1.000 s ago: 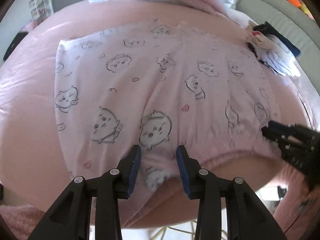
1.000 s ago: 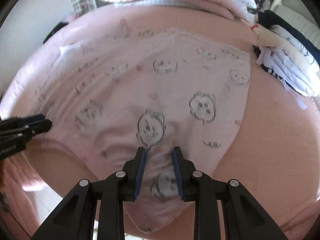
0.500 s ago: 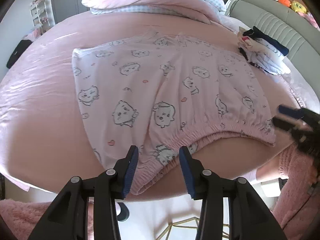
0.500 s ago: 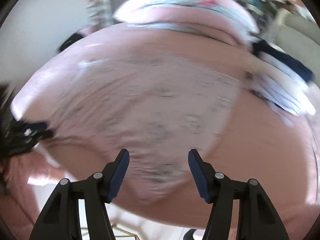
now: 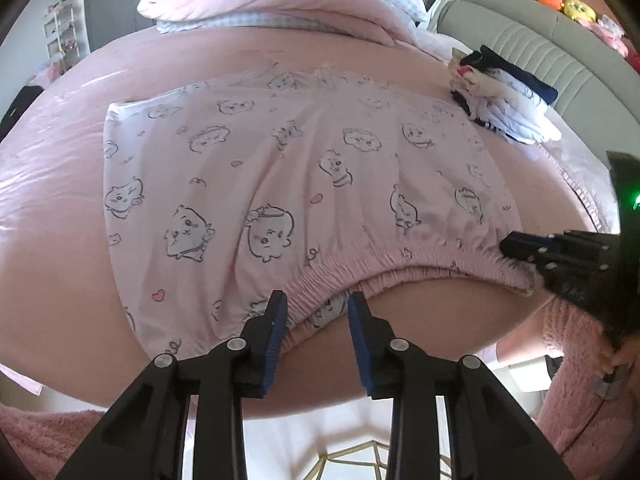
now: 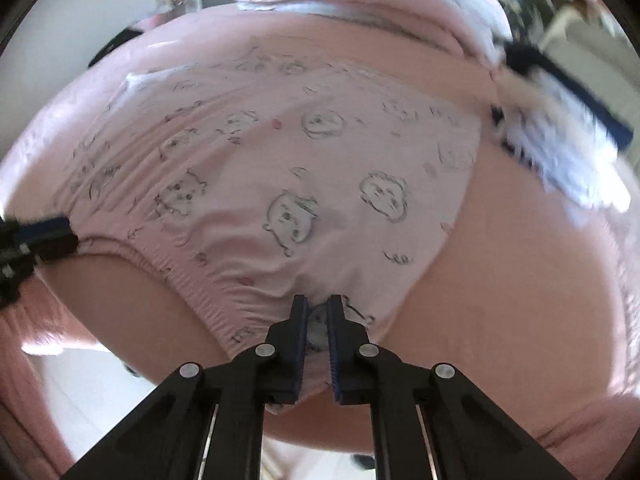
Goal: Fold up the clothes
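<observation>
In your left wrist view, the left gripper (image 5: pixel 317 312) is partly spread and closing, with the pink pyjama shorts' (image 5: pixel 304 184) waistband between its pads, low centre. In your right wrist view, the right gripper (image 6: pixel 317 312) pinches the shorts' corner; the clothes pile (image 6: pixel 560 132) upper right is blurred.

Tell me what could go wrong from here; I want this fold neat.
1. The right tongs pinch the pink shorts only at the waistband's corner; it may slip out when lifted.
2. The left tongs are closing with the waistband between them, not yet pinched, so the fold could go crooked.
3. The clothes pile lies close by.
</observation>
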The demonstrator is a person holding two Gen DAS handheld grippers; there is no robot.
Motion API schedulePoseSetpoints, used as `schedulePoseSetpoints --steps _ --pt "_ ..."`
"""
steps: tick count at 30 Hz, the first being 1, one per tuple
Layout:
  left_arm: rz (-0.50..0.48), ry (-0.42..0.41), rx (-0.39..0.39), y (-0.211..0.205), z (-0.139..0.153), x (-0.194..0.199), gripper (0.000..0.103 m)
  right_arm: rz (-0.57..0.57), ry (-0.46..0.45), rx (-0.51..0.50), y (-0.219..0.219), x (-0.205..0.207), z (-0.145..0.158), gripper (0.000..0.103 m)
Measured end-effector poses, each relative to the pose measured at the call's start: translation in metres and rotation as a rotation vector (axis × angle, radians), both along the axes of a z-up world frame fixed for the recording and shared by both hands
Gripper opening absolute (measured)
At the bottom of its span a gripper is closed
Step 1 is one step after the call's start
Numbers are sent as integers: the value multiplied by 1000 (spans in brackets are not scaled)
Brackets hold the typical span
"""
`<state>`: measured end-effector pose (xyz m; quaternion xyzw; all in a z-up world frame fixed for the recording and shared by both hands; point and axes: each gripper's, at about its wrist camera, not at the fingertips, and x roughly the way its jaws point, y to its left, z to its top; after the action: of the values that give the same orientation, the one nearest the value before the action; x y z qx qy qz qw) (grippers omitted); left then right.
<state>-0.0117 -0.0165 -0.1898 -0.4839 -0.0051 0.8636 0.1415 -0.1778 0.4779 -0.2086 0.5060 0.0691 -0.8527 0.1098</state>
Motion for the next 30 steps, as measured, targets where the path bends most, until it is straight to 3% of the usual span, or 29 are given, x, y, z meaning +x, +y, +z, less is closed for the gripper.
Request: schedulePoseSetpoints --steps 2,8,13,18,24,30 --pt "7 -4 12 -2 0 -2 28 46 10 -65 -4 7 9 8" --pt "26 -20 17 -6 -4 -2 29 187 -6 -30 -38 15 1 9" --pt "33 -29 26 -8 -6 -3 29 174 15 9 -42 15 -3 9" --pt "46 -34 41 -10 -6 -4 29 220 -6 -72 -37 23 10 11" --pt "51 -35 37 -8 -7 -6 29 229 -25 -30 -45 21 -1 17" --pt "72 -22 50 -12 -5 -5 29 164 48 43 -39 17 0 3"
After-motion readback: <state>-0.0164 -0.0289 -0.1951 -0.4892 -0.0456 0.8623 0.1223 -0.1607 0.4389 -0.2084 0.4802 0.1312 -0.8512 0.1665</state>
